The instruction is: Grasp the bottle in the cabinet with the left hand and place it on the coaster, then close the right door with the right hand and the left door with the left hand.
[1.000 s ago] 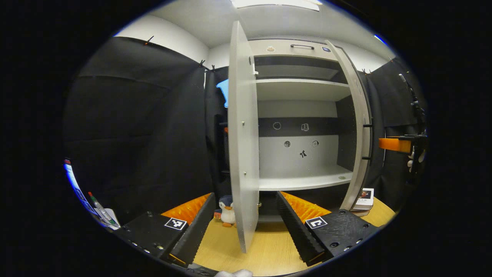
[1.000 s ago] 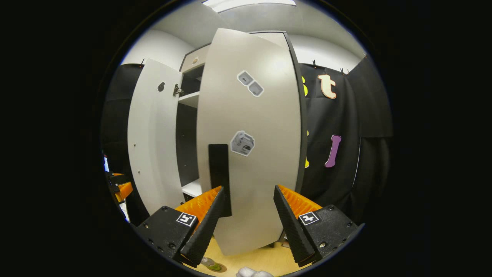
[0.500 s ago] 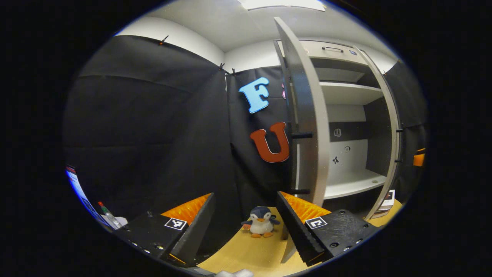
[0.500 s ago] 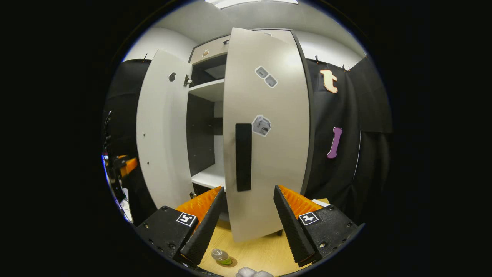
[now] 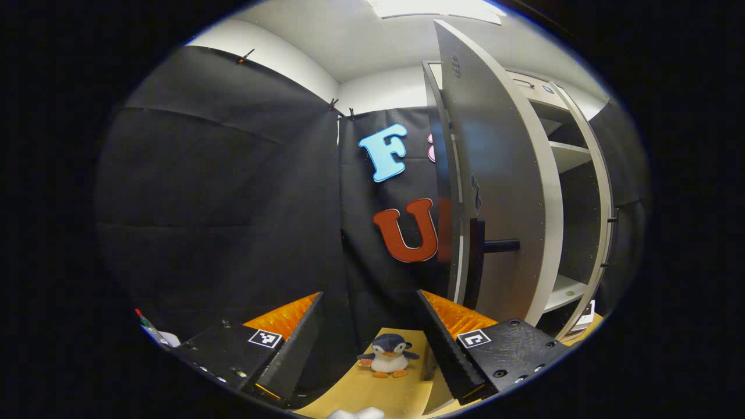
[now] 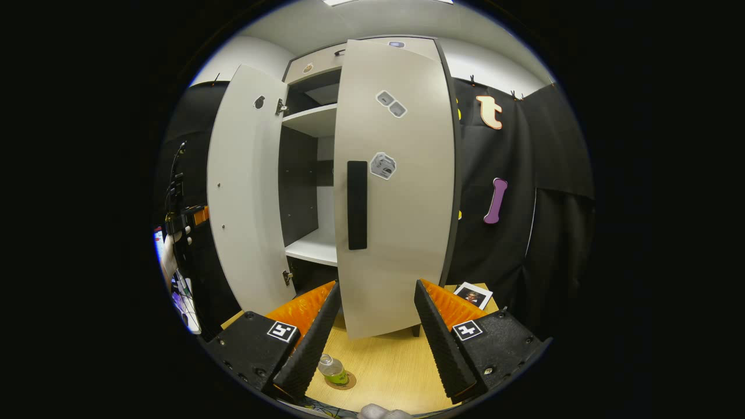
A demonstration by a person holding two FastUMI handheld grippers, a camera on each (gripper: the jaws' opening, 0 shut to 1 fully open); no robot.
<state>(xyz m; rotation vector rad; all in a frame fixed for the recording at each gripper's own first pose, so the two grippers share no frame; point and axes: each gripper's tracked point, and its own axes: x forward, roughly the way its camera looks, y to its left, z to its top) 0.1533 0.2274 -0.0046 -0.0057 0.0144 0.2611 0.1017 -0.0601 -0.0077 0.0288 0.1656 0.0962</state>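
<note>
Right gripper view is showing the bottle [image 6: 333, 370] at the bottom of the frame, standing upright on the round coaster [image 6: 342, 382] on the wooden table [image 6: 384, 372], with its cap pointing up. Its lower left side is being hidden by the left finger of the right gripper [image 6: 372, 331], whose fingers are standing wide apart and are holding nothing.

Above, in the centre, the right door [image 6: 396, 186] with its long black vertical handle [image 6: 357, 205] is standing almost closed, while the left door [image 6: 247, 198] at the left is hanging open. Between them the cabinet [image 6: 308, 174] is showing a white shelf with nothing visible on it; most of its inside is being covered by the right door. A small photo card [image 6: 473, 295] is lying on the table at the lower right.

In the left gripper view, the left gripper [image 5: 369, 340] is also spread open and empty. The left door [image 5: 500, 192] is standing edge-on at the right of the frame, and a toy penguin [image 5: 387, 356] is sitting between the fingers at the bottom. The left gripper [image 6: 186, 218] is hard to make out at the far left edge of the right gripper view.
</note>
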